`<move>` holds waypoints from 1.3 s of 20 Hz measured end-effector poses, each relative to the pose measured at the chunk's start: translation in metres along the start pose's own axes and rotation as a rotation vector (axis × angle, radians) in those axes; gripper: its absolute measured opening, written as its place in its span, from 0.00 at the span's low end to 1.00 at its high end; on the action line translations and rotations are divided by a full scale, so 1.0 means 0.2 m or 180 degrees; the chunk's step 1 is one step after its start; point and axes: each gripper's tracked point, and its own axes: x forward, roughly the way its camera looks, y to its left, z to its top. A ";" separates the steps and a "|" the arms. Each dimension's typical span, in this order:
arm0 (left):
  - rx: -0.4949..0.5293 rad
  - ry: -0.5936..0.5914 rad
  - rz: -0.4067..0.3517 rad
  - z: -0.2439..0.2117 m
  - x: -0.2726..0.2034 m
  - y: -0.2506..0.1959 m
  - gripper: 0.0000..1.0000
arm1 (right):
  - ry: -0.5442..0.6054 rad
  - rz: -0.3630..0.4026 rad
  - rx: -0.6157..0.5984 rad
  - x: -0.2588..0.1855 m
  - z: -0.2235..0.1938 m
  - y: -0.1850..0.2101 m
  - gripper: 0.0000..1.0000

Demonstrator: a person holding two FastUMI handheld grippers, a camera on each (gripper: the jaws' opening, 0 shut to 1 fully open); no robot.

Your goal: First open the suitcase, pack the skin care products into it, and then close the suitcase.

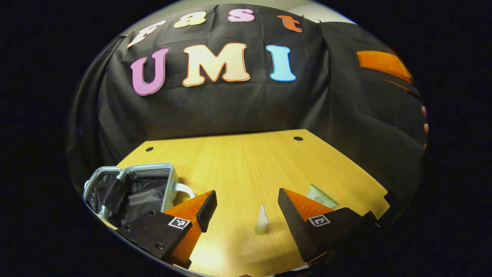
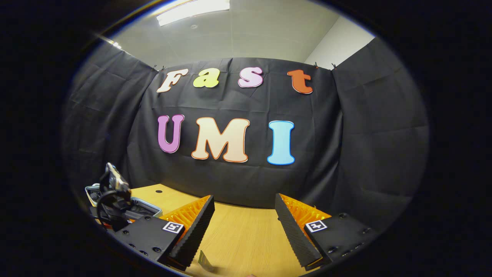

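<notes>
Skincare tube, small, white and tapered [image 1: 262, 221], stands upright just ahead between your left gripper [image 1: 246, 211]'s spread fingers; the open silver suitcase with black lining [image 1: 130, 190] lies left of them. Your right gripper [image 2: 244, 227] is likewise spread, holding nothing.

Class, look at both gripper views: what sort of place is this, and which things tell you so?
Probably a staged recording booth indoors: black cloth walls hung around a wooden table, a plain ceiling with a strip light above, and an open suitcase set out as a prop.
</notes>
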 end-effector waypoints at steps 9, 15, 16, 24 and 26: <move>-0.0278 0.0320 -0.0016 -0.38 0.20 -0.06 0.74 | 0.0140 0.0245 -0.0211 -0.10 -0.16 0.10 0.99; -0.0419 0.0283 -0.0116 -0.39 0.26 -0.07 0.15 | 0.0271 0.0397 -0.0290 -0.14 -0.30 0.13 0.99; -0.0436 0.0316 -0.0113 -0.38 0.25 -0.06 0.12 | 0.0289 0.0420 -0.0272 -0.14 -0.32 0.12 1.00; -0.0320 0.0104 -0.0092 0.01 0.04 0.04 0.11 | 0.0539 0.0772 -0.0096 -0.15 -0.63 0.29 0.99; -0.0332 0.0065 -0.0026 0.08 -0.03 0.08 0.11 | 0.0634 0.0890 -0.0069 -0.14 -0.74 0.36 0.99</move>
